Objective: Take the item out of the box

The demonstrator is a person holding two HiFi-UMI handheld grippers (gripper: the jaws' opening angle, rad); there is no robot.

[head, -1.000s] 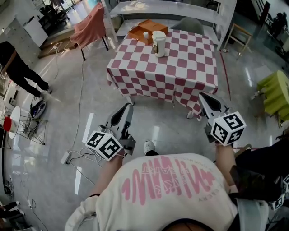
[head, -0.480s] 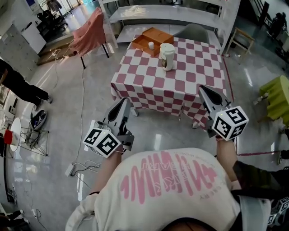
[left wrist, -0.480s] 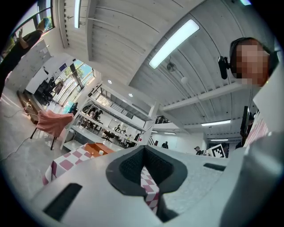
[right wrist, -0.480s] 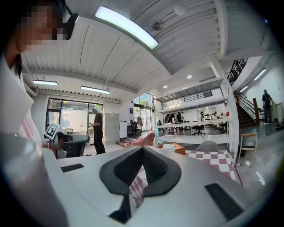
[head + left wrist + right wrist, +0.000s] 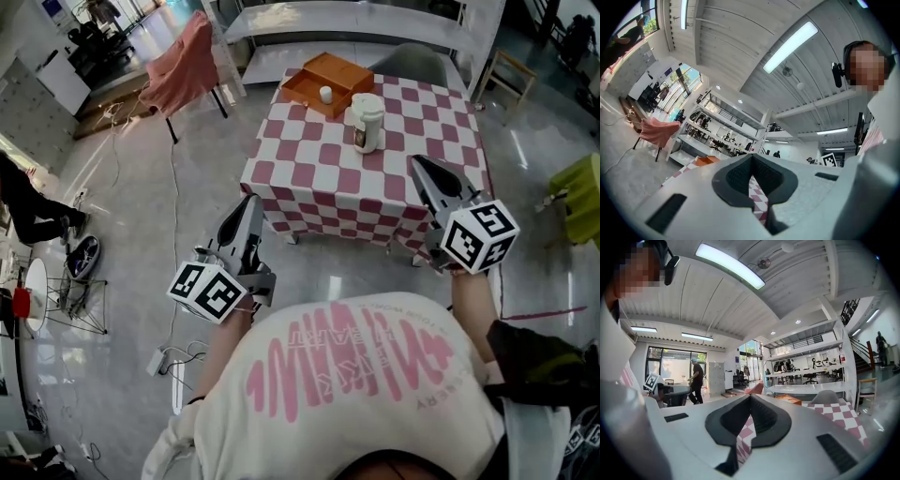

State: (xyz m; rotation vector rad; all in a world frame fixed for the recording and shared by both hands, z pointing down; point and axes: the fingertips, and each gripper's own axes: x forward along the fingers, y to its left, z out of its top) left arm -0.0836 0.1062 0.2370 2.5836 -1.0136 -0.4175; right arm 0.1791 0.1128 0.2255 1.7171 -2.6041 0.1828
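Note:
An orange box lies open at the far corner of the red-and-white checked table, with a small white item inside it. A white jug stands beside the box. My left gripper is shut and empty, held over the floor just short of the table's near left edge. My right gripper, also shut and empty, hovers over the near right corner. The left gripper view looks along the left gripper to the box. The right gripper view shows the right gripper and the box.
A grey chair and a white shelf unit stand behind the table. A chair draped in pink cloth is at the far left. A yellow-green seat is at the right. Cables trail on the floor; a person stands at the left.
Both grippers have moved forward toward the table along with the person carrying them. The table now sits nearer, and the right gripper has come over its near corner. Both jaws stay shut.

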